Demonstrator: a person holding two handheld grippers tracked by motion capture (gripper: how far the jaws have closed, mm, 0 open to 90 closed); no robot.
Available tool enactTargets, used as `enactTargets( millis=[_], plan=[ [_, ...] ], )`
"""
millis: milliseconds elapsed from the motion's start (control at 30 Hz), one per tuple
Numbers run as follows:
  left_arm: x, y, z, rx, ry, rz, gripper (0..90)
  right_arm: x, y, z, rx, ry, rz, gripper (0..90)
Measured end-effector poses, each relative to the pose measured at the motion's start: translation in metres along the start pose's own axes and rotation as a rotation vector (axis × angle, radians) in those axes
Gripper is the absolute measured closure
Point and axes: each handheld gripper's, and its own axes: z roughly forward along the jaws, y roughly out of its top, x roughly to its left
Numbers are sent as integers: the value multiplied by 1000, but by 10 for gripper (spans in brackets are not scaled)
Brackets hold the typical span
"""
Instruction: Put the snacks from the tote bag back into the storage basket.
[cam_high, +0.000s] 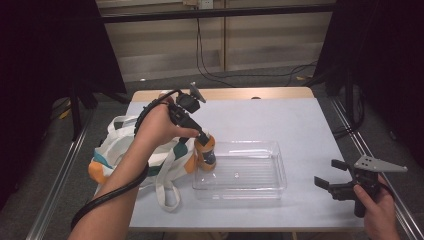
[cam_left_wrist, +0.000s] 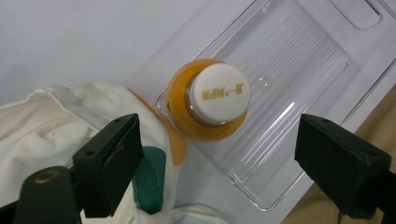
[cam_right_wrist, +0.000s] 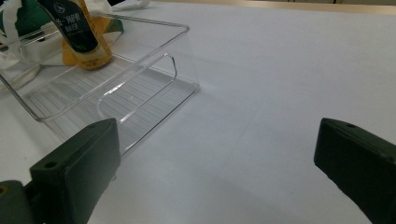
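Grey table (cam_high: 310, 130) is being used as the work place, with dark curtains and a wall behind it. On it, a clear tray (cam_high: 260, 192) is being kept flat near the middle, likely so that things can be stood inside it. Just beside the tray's left end, a white cloth bag (cam_high: 117, 150) with green and orange patches is being left slumped and open, probably because it is being emptied.

At the tray's left end, inside the wall, an orange bottle (cam_left_wrist: 208, 100) with a white cap is being stood upright, so it looks as if it has been set down there.

Right above that bottle, the left gripper (cam_left_wrist: 217, 154) is being held pointing down, its jaws spread wide on either side of the cap and touching nothing. Well to the right of the tray, the right gripper (cam_high: 332, 175) is being held low over the table, jaws wide apart and empty, as if waiting its turn.
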Motion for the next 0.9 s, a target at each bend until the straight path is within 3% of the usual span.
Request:
enactTargets(
  millis=[900],
  plan=[
    [15, -23, -4, -13, 23, -44, 109, 1, 1, 3, 12, 7, -2, 2]
  ],
)
